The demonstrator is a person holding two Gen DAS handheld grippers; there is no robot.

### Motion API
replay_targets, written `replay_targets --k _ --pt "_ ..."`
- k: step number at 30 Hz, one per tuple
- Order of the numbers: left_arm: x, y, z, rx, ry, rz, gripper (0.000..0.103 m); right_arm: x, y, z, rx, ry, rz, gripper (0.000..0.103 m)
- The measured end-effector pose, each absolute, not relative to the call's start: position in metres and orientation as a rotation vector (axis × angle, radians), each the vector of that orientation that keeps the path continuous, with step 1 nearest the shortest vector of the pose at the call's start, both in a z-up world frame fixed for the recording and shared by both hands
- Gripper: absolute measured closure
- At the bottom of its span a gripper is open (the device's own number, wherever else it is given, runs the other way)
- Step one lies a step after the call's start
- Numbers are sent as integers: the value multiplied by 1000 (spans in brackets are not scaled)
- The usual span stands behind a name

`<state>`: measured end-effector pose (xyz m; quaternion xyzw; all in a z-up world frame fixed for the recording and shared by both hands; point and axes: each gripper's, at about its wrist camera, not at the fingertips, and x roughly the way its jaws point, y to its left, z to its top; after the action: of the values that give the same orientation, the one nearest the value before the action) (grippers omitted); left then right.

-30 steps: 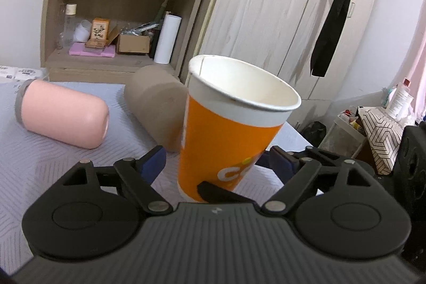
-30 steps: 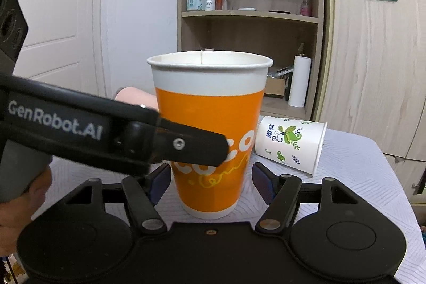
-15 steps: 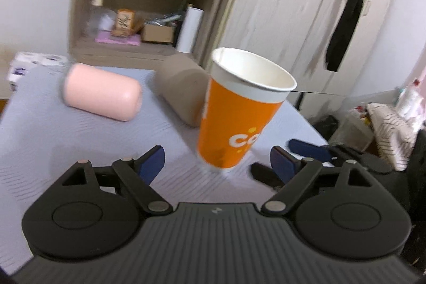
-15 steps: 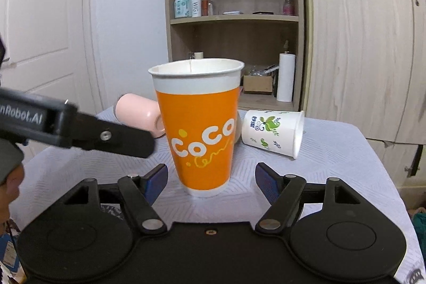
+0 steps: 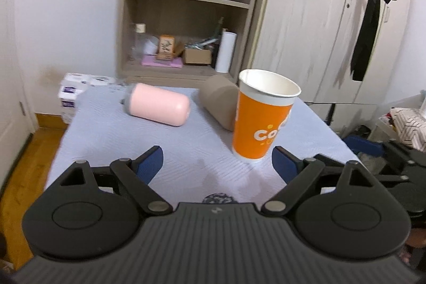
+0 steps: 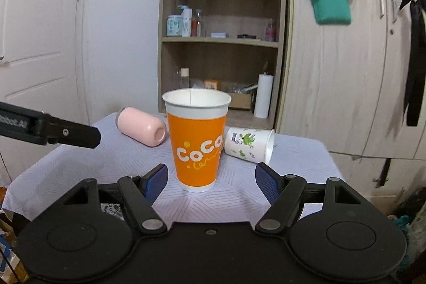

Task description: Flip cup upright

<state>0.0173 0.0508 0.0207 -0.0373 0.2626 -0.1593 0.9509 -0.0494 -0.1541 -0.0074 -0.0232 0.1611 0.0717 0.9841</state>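
An orange paper cup (image 5: pixel 262 116) stands upright on the table, mouth up; it also shows in the right wrist view (image 6: pixel 197 140). My left gripper (image 5: pixel 217 165) is open and empty, drawn back to the cup's near left. My right gripper (image 6: pixel 211 178) is open and empty, just short of the cup, which stands apart from both fingers. A pink cup (image 5: pixel 157 104) lies on its side at the back left. A brown cup (image 5: pixel 219 100) lies on its side behind the orange one. A white cup with green print (image 6: pixel 249 145) lies on its side at the right.
The table (image 6: pixel 80 167) has a light grey patterned cloth. A wooden shelf unit (image 6: pixel 221 44) and a wardrobe (image 6: pixel 346 84) stand behind it. Part of the left gripper's body (image 6: pixel 48 128) reaches in at the left of the right wrist view.
Both grippers have drawn back from the upright orange cup, which now stands farther off in both views. The left gripper has also shifted left of it.
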Motion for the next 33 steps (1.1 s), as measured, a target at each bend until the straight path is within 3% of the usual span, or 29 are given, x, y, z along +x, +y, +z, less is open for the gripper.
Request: replay_targets --k 8,12,14,20,33 --pt "-2 50 22 -39 549 -287 9 -74 -159 8 -6 301 81 19" --pt "-8 50 23 -45 548 -282 3 -82 -160 13 3 281 55 8" --pt "-10 49 24 -38 551 -266 0 -85 -159 13 -17 276 65 7" --pt "-14 49 24 -34 563 -243 0 -85 -158 11 -5 296 38 0" --pt "-19 51 23 -27 572 -153 0 -84 -160 9 44 361 -36 0"
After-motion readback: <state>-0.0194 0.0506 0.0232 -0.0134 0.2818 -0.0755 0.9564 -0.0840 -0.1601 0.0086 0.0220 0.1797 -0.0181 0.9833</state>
